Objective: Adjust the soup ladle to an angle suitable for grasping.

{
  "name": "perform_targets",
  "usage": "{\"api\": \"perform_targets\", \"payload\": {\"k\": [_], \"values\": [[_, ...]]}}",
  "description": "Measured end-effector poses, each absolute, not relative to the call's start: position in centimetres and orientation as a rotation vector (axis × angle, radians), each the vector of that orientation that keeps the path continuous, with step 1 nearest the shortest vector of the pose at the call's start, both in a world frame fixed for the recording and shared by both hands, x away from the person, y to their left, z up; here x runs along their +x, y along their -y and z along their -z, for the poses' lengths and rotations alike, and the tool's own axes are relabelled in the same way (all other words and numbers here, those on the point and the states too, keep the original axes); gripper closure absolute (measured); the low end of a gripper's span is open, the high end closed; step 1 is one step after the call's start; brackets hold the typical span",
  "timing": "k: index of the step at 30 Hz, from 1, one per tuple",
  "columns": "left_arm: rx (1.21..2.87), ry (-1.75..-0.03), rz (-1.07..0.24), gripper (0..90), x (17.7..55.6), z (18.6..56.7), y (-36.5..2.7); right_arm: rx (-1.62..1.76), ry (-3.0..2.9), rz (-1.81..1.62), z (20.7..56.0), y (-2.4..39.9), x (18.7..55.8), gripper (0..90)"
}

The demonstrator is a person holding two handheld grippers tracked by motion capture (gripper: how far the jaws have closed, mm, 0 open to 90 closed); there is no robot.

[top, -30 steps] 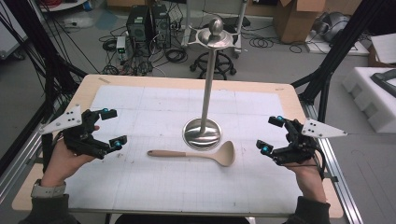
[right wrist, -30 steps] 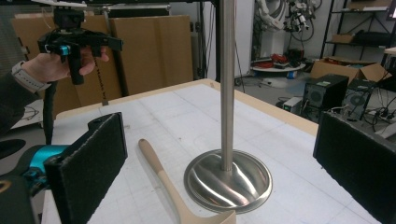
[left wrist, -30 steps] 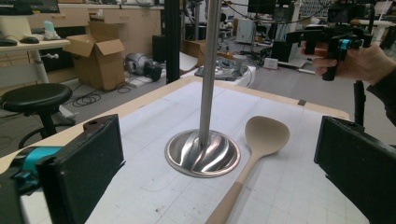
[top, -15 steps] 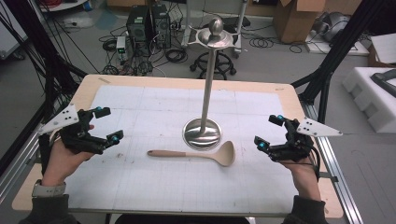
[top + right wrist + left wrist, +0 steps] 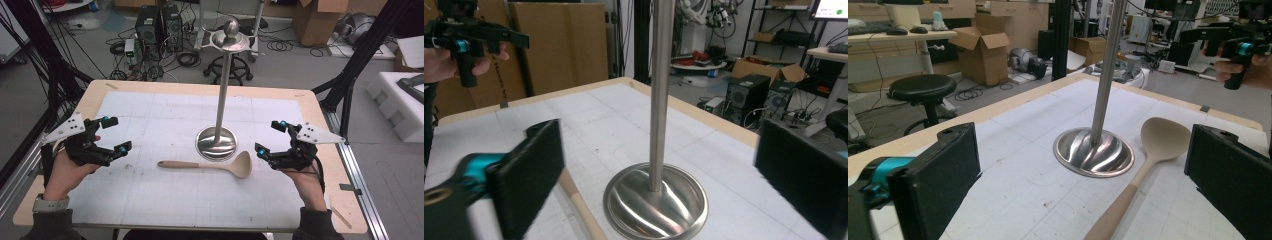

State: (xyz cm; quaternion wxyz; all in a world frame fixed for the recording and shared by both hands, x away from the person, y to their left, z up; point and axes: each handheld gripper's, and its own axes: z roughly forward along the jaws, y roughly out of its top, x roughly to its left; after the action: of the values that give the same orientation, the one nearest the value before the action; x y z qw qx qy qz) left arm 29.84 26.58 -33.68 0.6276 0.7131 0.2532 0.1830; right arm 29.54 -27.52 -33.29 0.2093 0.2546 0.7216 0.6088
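Note:
A tall metal stand (image 5: 216, 143) with a round base rises from the middle of the white gridded mat, carrying a small dish and ball at its top. A wooden spoon (image 5: 210, 165) lies flat just in front of the base, its bowl pointing right. My left gripper (image 5: 117, 134) hovers open at the mat's left side, with nothing between its jaws. My right gripper (image 5: 268, 136) is open beside the spoon's bowl, apart from it. The left gripper view has the stand base (image 5: 1094, 151) and spoon (image 5: 1148, 155) ahead. In the right gripper view the base (image 5: 656, 205) is close.
The mat lies on a wooden table (image 5: 305, 100) with bare margins on all sides. Behind the table on the floor are a stool (image 5: 230, 67), computer towers (image 5: 155, 25), cables and cardboard boxes (image 5: 320, 20). White foam blocks (image 5: 400, 100) sit off to the right.
My right gripper has moved left, closer to the spoon's bowl. My left gripper has drawn back slightly to the left. Spoon and stand are still.

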Motion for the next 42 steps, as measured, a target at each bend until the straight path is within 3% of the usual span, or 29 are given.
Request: {"api": "perform_targets", "payload": {"k": [1,2,4,5,7,8,10,12,13,35,42], "values": [[1.635,-0.581,-0.419,1.7,29.8,33.7,-26.6,0.708,-2.007,-1.693,33.3,27.5,29.5,10.7],[1.634,-0.58,-0.418,1.8,29.9,33.7,-26.7,0.704,-2.028,-1.7,33.5,27.0,29.7,26.3],[1.629,-0.586,-0.416,1.8,29.9,33.7,-26.8,0.72,-2.028,-1.702,33.6,26.7,29.7,28.9],[1.626,-0.588,-0.415,1.8,29.9,33.7,-26.9,0.732,-2.038,-1.694,33.9,26.2,29.9,46.5],[1.625,-0.591,-0.41,1.8,29.9,33.7,-27.0,0.75,-2.04,-1.687,34.2,25.7,30.0,56.0],[1.625,-0.591,-0.41,1.8,29.9,33.7,-27.0,0.75,-2.04,-1.687,34.2,25.7,30.0,56.0],[1.61,-0.573,-0.386,1.8,29.7,33.5,-27.0,0.762,-2.053,-1.637,34.8,24.7,30.1,73.6],[1.611,-0.564,-0.39,1.8,29.6,33.3,-26.9,0.756,-2.059,-1.627,34.9,24.3,30.1,78.3],[1.616,-0.55,-0.394,1.8,29.4,33.2,-26.8,0.758,-2.048,-1.597,35.1,23.8,30.1,87.3],[1.641,-0.585,-0.409,1.8,29.8,33.8,-27.2,0.823,-2.263,-1.639,37.2,18.6,32.7,90.0],[1.647,-0.585,-0.405,1.8,29.8,34.0,-27.3,0.836,-2.418,-1.503,38.9,16.4,33.2,90.0]]}}
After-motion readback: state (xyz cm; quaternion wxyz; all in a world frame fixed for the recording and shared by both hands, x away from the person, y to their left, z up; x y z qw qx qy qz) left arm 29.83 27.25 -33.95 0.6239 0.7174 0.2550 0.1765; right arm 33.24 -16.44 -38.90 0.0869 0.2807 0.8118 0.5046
